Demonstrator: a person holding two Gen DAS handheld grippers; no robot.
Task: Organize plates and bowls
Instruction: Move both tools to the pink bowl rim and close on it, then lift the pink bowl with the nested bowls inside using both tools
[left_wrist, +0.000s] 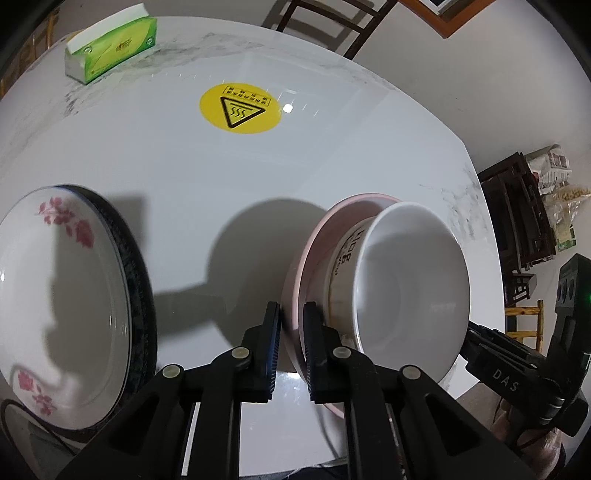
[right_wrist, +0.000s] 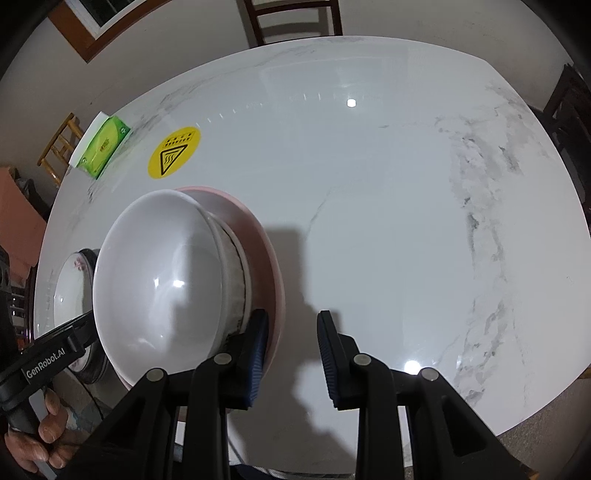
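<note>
A white bowl sits nested in a second bowl with dark writing. Both rest on a pink plate on the white marble table. My left gripper is shut on the pink plate's near-left rim, one pad on each side. My right gripper is open at the plate's right rim. Its left pad lies over the plate by the bowls; its right pad stands clear over bare table. A floral plate lies on a dark plate at the left.
A green tissue box and a round yellow warning sticker are at the far side of the table. Wooden chairs stand beyond the far edge. A hand holds the left gripper's handle.
</note>
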